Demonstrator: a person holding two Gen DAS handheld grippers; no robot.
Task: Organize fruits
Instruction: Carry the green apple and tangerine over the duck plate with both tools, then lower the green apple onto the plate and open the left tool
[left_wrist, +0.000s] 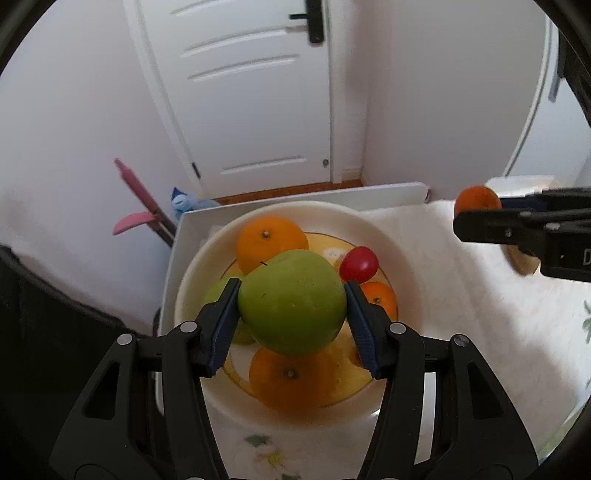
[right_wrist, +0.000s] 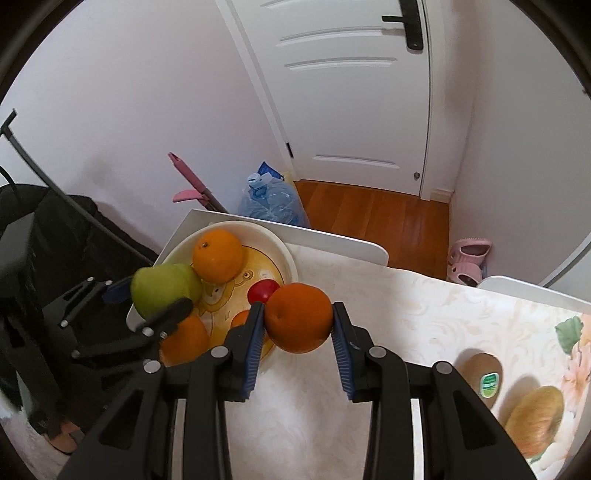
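A white panelled door (right_wrist: 354, 110) with a black handle (right_wrist: 410, 26) fills the upper centre, set in pale walls (right_wrist: 129, 92). Orange-brown wood floor (right_wrist: 373, 218) lies below it, with pink slippers (right_wrist: 467, 260) at right and a pink-handled mop (right_wrist: 192, 184) leaning left.

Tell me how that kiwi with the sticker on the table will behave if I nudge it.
The kiwi with the sticker is egg-shaped and lies on its side, so it would probably roll or wobble off crookedly. The soft-looking tablecloth may slow it. Its fuzzy-looking skin should grip fairly well.
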